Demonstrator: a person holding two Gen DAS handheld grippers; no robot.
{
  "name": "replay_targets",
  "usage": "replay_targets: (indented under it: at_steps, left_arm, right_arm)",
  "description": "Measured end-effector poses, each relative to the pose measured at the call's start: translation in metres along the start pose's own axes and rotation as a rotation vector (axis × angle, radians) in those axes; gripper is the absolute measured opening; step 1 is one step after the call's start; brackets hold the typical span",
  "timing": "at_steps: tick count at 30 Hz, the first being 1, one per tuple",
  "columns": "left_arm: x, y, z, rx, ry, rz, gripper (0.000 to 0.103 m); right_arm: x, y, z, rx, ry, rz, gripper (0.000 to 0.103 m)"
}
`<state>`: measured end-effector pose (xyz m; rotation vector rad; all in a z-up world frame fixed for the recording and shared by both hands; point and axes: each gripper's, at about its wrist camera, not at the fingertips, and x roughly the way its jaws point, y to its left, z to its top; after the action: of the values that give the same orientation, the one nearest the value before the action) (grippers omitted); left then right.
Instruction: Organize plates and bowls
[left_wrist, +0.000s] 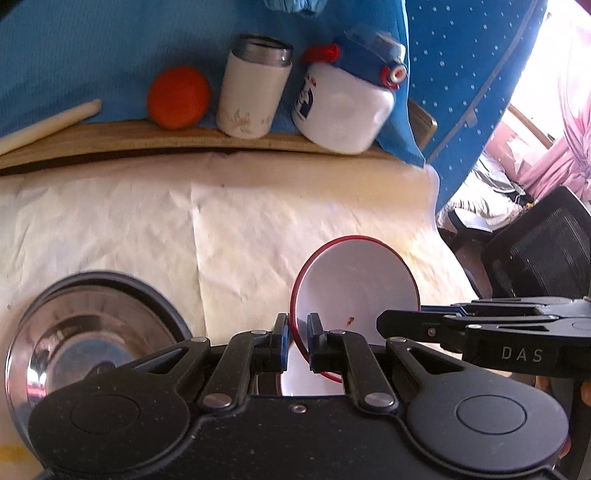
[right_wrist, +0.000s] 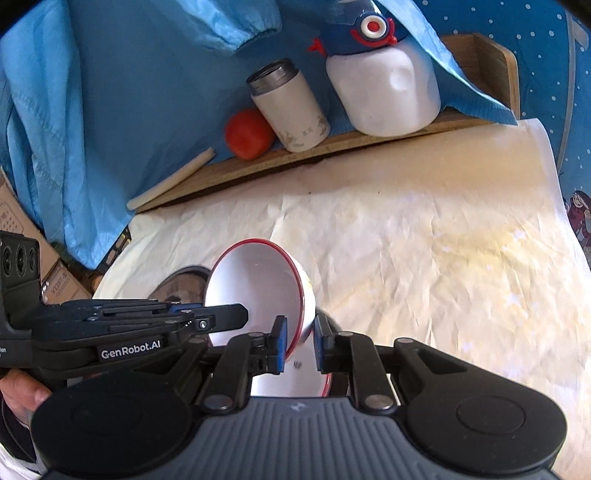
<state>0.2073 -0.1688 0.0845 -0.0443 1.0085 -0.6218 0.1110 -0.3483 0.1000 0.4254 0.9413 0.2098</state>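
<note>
Beside the white bowl (tilted) sits a steel bowl.

Bright daylight from right, fisheye-bent edges, slight motion blur

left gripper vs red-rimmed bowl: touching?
Touching. In the left wrist view the left gripper is clamped on the red-rimmed bowl: its blue pads sit on either side of the rim with no gap showing.
</note>
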Motion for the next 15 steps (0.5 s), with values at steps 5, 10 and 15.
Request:
replay_targets:
  at_steps: [5, 10, 15]
  left_arm:
    - [-0.002, -0.004, -0.014, 0.034, 0.028, 0.012, 0.011]
    - [-0.001, -0.006, -0.023, 0.055, 0.049, 0.02, 0.012]
    - [-0.002, -0.006, -0.028, 0.075, 0.055, 0.028, 0.012]
  right_arm:
    - [0.001, 0.003, -0.011, -0.012, 0.03, -0.003, 0.017]
    - [0.002, 0.005, -0.018, -0.019, 0.054, -0.008, 0.017]
    - [0.005, 0.006, -0.022, -0.027, 0.078, -0.012, 0.017]
